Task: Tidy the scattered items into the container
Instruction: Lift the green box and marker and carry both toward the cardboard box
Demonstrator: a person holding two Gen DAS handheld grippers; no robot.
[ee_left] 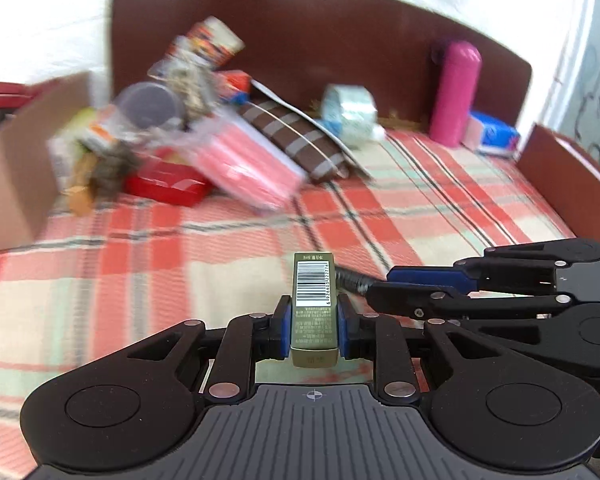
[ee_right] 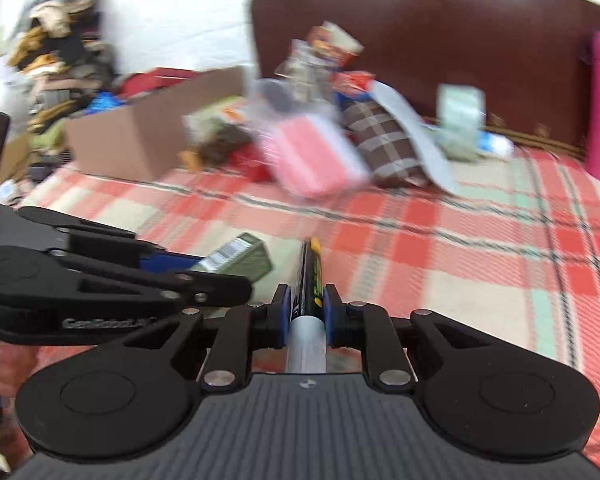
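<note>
Gripping a small olive-green box [ee_left: 313,308] with a barcode on its upper face, the left gripper [ee_left: 313,320] hangs above the red plaid blanket [ee_left: 440,208], its blue pads pressed to the box's two sides. Just beside it, the right gripper [ee_right: 305,312] is clamped on a black and silver pen-like tube [ee_right: 309,292] that points forward. Well ahead, a cardboard box [ee_right: 140,140] stands at the blanket's far left, next to a blurred heap of packets before the brown headboard [ee_left: 340,28].

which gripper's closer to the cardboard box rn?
Left. The left gripper sits on the cardboard box side; the right gripper is beside it, further from the box.
</note>
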